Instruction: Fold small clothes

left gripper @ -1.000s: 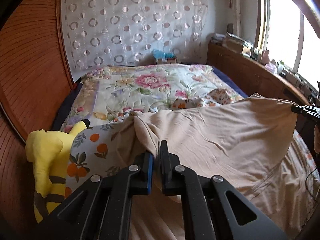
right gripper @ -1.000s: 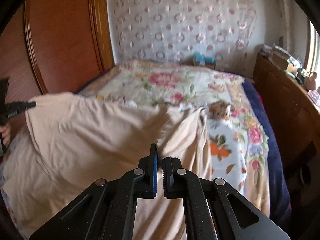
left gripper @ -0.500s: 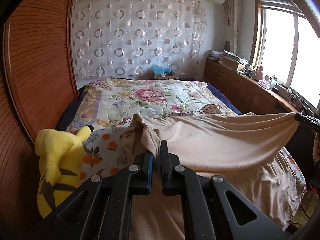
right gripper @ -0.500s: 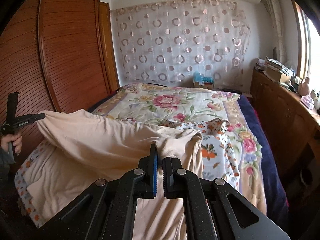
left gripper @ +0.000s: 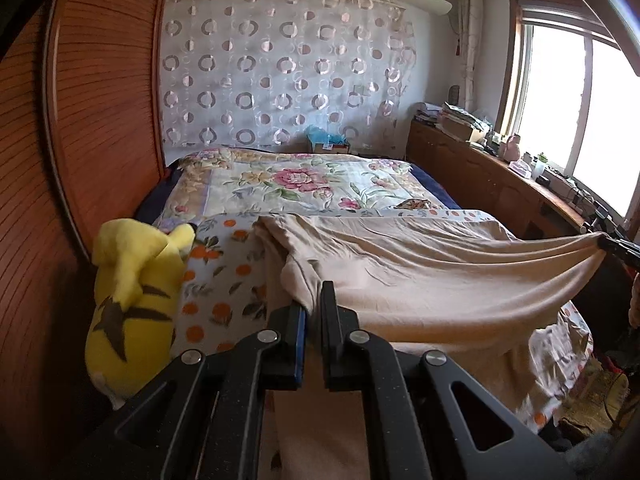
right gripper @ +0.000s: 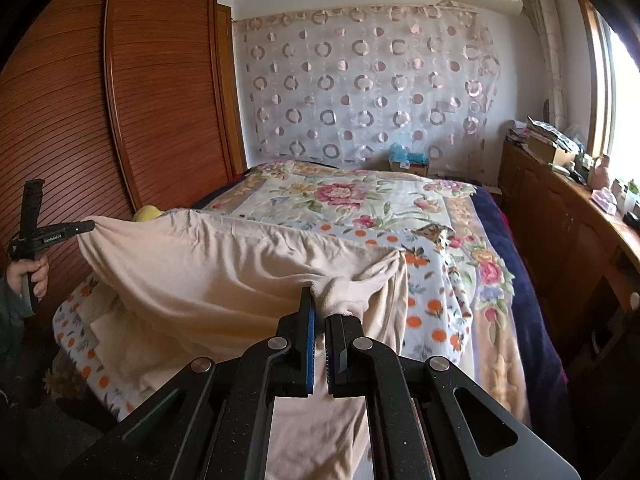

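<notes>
Holding a soft beige cotton garment [left gripper: 420, 264] stretched between both tools, I see it hang like a hammock over the near end of the bed.

My left gripper [left gripper: 313, 312], a black tool with two flat fingers, has its jaws squeezed almost together on one bunched corner of the cloth. In the right wrist view that same tool [right gripper: 86, 226] shows at 9 o'clock, with a hand [right gripper: 30, 276] wrapped round its handle.

My right gripper [right gripper: 318, 322] is also pinched tight on the other corner, and cloth hangs down between and below its fingers. In the left wrist view it [left gripper: 604, 242] sits at 3 o'clock, with the cloth pulled to a point there.

The far edge of the garment rests on a white blanket with orange fruit print [left gripper: 224, 280]. Past that, toward 12 o'clock, lies a flowery bedspread with pink blooms [right gripper: 344, 196].

A yellow plush toy with brown stripes [left gripper: 132, 300] sits at 9 o'clock in the left wrist view, just beside the fruit blanket and against the brown slatted wooden wardrobe [right gripper: 120, 112].

A pale curtain with ring shapes [left gripper: 280, 72] hangs on the far wall.
</notes>
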`<state>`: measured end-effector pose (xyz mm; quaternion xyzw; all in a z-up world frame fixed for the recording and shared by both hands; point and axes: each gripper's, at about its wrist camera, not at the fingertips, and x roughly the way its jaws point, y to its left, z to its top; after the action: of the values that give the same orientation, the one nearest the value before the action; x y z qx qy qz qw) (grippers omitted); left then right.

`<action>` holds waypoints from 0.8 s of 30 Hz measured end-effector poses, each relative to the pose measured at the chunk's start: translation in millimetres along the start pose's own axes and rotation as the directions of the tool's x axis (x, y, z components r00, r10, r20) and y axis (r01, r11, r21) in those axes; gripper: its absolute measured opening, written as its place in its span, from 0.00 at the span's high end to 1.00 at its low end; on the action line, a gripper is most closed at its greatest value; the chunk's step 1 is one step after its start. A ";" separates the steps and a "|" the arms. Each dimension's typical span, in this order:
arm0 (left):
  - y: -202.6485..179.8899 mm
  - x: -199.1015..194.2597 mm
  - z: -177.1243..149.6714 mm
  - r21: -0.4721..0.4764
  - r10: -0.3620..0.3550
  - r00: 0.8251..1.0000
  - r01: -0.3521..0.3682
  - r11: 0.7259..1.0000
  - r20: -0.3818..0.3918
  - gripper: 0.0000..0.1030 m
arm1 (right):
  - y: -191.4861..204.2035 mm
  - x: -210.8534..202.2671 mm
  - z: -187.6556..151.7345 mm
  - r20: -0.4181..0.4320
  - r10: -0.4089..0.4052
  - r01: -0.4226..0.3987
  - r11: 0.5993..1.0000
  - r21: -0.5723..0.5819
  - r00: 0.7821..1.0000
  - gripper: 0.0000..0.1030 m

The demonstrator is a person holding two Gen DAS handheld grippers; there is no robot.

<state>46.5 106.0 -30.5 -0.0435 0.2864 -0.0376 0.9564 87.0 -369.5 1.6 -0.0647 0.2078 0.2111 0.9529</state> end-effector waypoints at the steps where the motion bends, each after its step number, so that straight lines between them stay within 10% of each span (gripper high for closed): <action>1: -0.1 -4.3 -2.1 0.004 0.003 1.000 -0.003 1.000 -0.003 0.93 | 0.3 -4.3 -0.4 -0.002 0.002 -0.002 1.000 0.002 1.000 0.96; 20: -5.4 24.6 -76.0 0.027 0.059 0.981 -0.055 0.998 -0.185 0.90 | 6.1 28.9 -48.7 -0.216 -0.057 0.052 0.998 -0.029 0.975 0.91; 24: -8.5 21.3 -78.5 0.038 0.064 0.982 -0.059 0.998 -0.175 0.60 | 3.5 27.8 -39.4 -0.211 -0.100 0.092 0.995 -0.046 0.972 0.66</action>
<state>20.5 90.6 -106.5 -0.0157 0.3705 -0.0164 0.9286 94.0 -364.2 -46.0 -0.1140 0.3017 0.1602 0.9329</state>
